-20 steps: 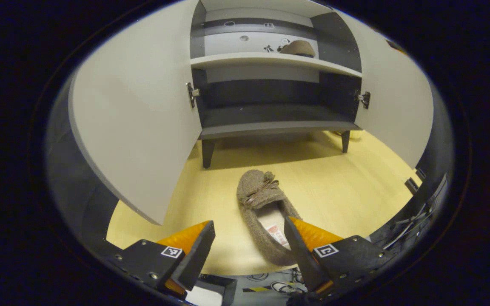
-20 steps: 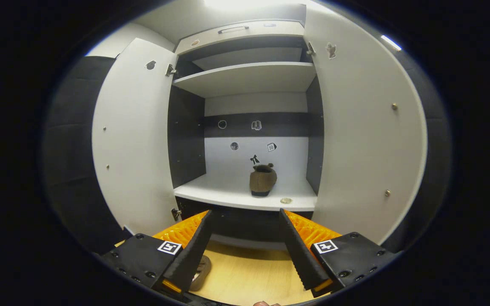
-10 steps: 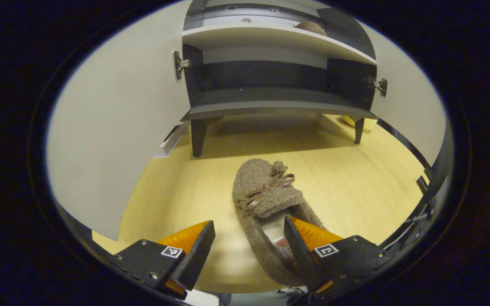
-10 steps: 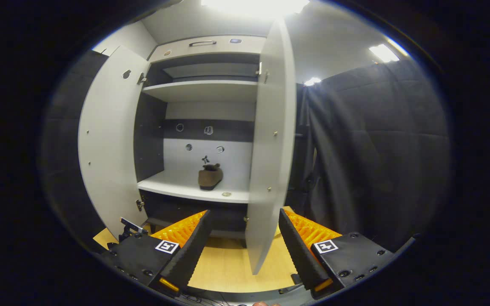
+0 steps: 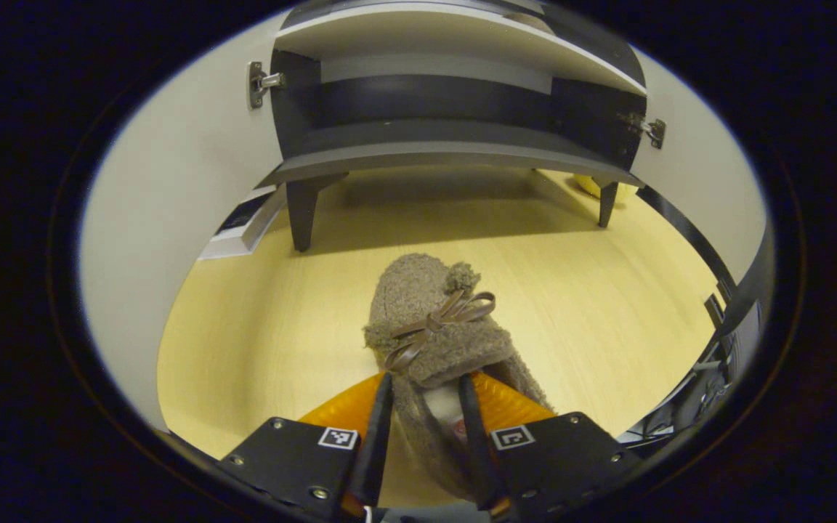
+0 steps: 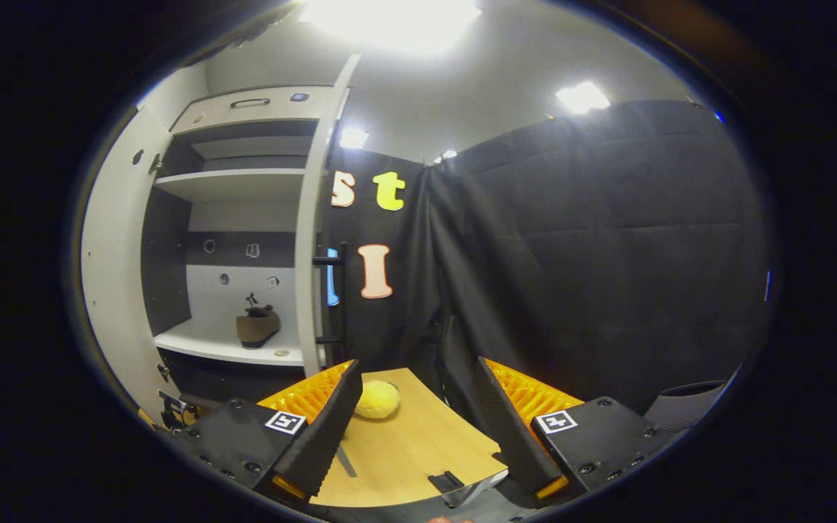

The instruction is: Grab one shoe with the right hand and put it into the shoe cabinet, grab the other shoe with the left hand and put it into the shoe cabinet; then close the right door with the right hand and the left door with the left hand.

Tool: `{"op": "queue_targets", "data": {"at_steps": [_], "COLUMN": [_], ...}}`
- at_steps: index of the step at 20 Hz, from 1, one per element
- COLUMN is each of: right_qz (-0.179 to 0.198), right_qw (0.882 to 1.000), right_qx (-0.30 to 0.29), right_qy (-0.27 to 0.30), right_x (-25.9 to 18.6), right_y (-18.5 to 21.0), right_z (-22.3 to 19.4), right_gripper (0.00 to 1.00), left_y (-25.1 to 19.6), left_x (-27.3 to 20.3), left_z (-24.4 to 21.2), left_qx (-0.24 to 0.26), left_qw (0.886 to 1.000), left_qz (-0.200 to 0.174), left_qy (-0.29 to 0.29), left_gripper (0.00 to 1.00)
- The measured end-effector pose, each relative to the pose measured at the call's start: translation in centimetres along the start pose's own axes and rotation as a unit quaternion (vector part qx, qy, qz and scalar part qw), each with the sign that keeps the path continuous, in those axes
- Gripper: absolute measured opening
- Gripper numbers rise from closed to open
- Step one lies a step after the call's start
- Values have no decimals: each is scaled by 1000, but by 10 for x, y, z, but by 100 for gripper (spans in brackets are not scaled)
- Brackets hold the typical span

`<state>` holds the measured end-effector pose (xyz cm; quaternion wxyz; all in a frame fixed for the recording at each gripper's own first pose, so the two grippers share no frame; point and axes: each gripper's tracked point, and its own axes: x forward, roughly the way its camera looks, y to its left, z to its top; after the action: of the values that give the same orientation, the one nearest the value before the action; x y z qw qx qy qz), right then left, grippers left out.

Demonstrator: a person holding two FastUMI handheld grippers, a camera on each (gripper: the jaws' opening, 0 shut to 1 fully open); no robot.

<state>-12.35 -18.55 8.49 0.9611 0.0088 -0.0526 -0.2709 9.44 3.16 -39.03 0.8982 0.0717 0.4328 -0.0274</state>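
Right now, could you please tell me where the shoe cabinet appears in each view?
Left gripper view: the shoe cabinet spans the top centre, beyond the shoe on the floor.
Right gripper view: the shoe cabinet stands at the left side, seen from an angle.
Shared landmark: the white shelf inside it.

From my remote station I saw a pale yellow wood-grain floor that ran under a raised dark furniture base standing on short black tapered legs. A white strip-shaped object lay on the floor beside the left leg. In the right gripper view, black cloth booth walls met at a corner, a grey-white ceiling carried bright ceiling lamps, and a small fuzzy yellow ball sat on the floor.
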Motion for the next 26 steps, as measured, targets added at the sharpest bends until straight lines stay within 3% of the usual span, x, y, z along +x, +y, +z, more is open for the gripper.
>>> {"op": "queue_targets", "data": {"at_steps": [1,4,5,8,11,12,13,16,26], "right_qz": [-9,-27,-28,-27,-31,-31,-32,-36,-5], "right_qw": [1000,999,999,999,999,999,999,999,1000], "right_qx": [7,24,27,23,11,9,8,6,25], "right_qy": [3,12,16,17,3,-1,-4,-10,-4], "right_x": [5,24,32,55,74,83,88,104,141], "right_y": [-8,-28,-32,-47,-62,-66,-70,-79,-65], "right_z": [-3,-16,-23,-29,-25,-22,-22,-19,-27], "right_gripper": [99,97,98,97,93,97,93,97,97], "left_y": [0,7,4,2,11,11,9,0,22], "left_x": [3,3,0,-2,-22,-30,-43,-82,-167], "left_z": [1,8,10,19,40,49,57,86,191], "left_qx": [-21,-63,-85,-120,-99,-95,-94,-104,-120], "left_qw": [1000,997,996,992,994,995,995,993,982], "left_qz": [2,29,26,27,36,37,38,34,27], "left_qy": [11,15,23,30,13,5,-4,-37,-144], "left_gripper": [17,17,2,2,2,2,2,2,1]}}
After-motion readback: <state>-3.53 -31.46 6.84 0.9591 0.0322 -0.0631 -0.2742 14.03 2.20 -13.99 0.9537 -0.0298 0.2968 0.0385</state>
